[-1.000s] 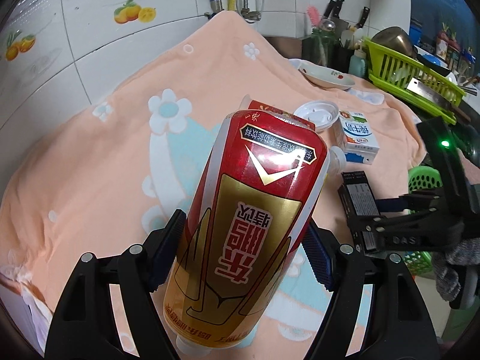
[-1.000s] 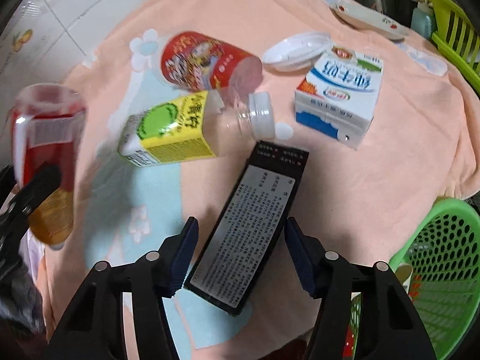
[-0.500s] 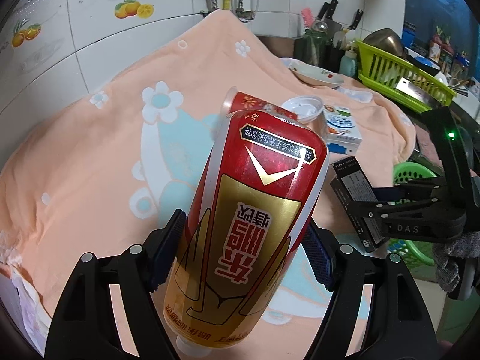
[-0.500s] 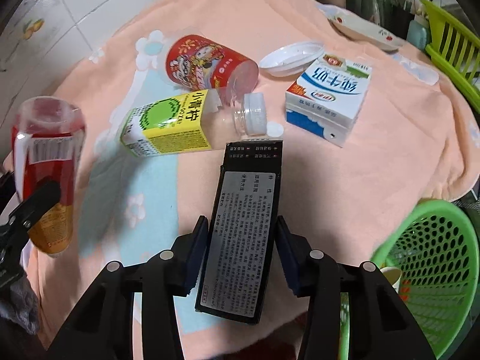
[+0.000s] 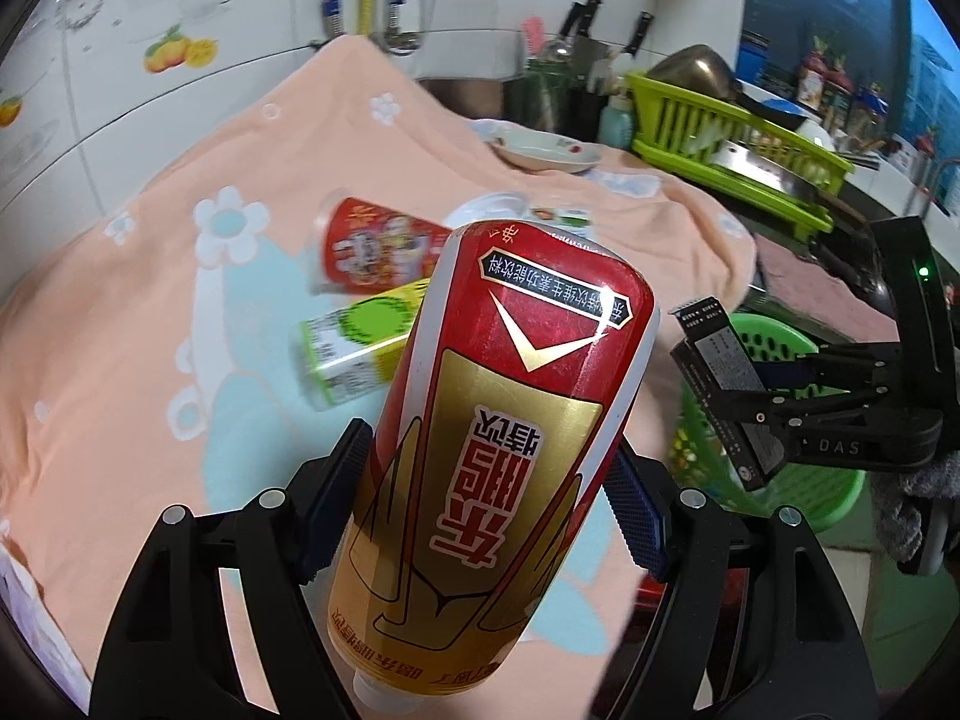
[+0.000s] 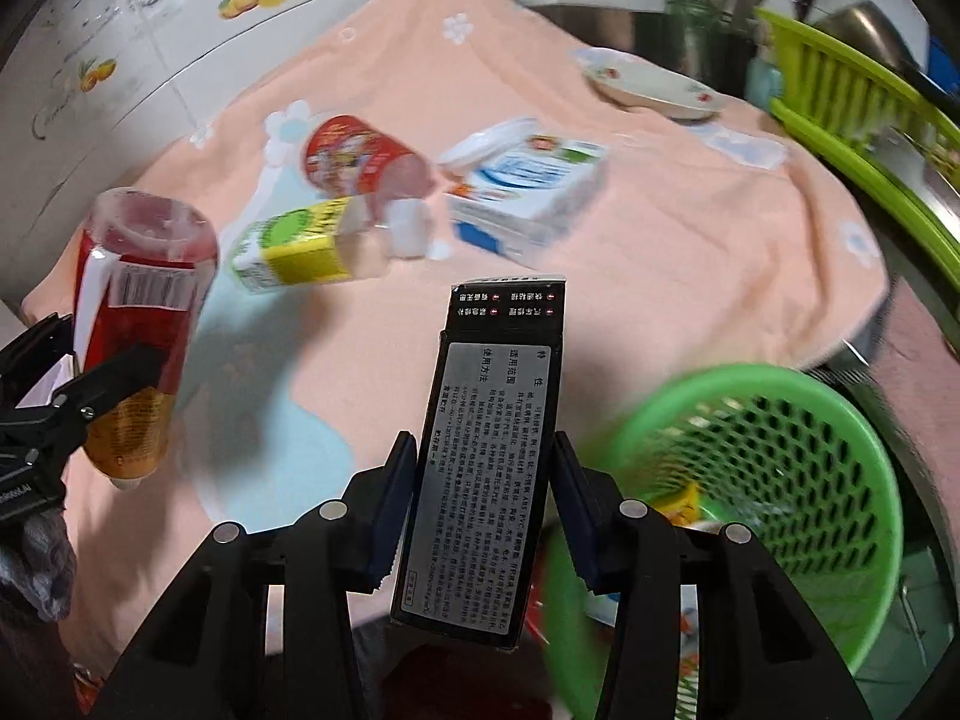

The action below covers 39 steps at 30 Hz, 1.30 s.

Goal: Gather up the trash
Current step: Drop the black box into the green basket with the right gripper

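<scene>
1. Milk carton, cup and juice bottle lie close together on the towel
2. Basket sits right of the towel's edge
3. Plate lies behind the carton; dish rack further right

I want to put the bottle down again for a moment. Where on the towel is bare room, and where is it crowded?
Bare towel lies right of the milk carton, up to the plate, and on the near side between the red bottle and the black box. Crowded: the middle, where the red cup, yellow-green bottle and carton lie close together.
</scene>
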### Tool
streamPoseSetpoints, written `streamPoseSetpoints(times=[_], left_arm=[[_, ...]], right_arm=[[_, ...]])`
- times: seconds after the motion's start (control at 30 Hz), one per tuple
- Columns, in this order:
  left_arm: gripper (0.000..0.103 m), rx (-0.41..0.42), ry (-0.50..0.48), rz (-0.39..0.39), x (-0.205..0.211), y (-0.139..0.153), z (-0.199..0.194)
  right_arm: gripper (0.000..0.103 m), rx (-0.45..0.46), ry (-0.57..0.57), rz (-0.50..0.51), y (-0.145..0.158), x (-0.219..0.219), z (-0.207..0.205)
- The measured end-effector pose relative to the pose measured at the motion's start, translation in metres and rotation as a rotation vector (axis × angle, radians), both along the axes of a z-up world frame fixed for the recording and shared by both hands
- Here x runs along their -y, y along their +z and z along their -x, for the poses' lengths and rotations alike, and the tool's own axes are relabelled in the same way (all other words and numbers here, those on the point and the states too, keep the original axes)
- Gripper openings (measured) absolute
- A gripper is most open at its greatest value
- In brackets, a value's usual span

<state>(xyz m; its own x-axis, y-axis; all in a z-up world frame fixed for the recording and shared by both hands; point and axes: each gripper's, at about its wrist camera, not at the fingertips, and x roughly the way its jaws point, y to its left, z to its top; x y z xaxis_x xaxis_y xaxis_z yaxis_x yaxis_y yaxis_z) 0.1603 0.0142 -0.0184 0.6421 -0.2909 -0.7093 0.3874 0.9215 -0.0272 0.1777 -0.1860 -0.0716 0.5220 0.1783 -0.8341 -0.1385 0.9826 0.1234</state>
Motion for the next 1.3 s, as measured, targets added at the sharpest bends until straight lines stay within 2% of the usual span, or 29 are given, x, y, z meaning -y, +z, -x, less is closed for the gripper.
streamPoseSetpoints(times=[0.37, 0.6, 0.73, 0.8, 1.03, 1.3], left_arm=[[0.073, 0.003, -0.110, 0.018, 0.065, 0.005, 0.014], [0.073, -0.016, -0.162, 0.042, 0.101, 0.001, 0.015], [0.073, -0.030, -0.196, 0.056, 0.123, -0.002, 0.015], [0.073, -0.034, -0.212, 0.057, 0.134, -0.003, 0.016], [0.074, -0.047, -0.264, 0.066, 0.171, -0.010, 0.012], [0.074, -0.100, -0.306, 0.055, 0.212, -0.032, -0.002]], right_arm=[[0.044, -0.040, -0.159, 0.029, -0.023, 0.089, 0.034], [0.045, -0.066, -0.229, 0.057, -0.038, 0.129, 0.048], [0.048, -0.076, -0.257, 0.050, -0.044, 0.146, 0.055], [0.052, -0.071, -0.268, 0.047, -0.043, 0.152, 0.058], [0.057, -0.051, -0.297, 0.041, -0.035, 0.167, 0.070], [0.064, -0.014, -0.314, 0.036, -0.027, 0.178, 0.088]])
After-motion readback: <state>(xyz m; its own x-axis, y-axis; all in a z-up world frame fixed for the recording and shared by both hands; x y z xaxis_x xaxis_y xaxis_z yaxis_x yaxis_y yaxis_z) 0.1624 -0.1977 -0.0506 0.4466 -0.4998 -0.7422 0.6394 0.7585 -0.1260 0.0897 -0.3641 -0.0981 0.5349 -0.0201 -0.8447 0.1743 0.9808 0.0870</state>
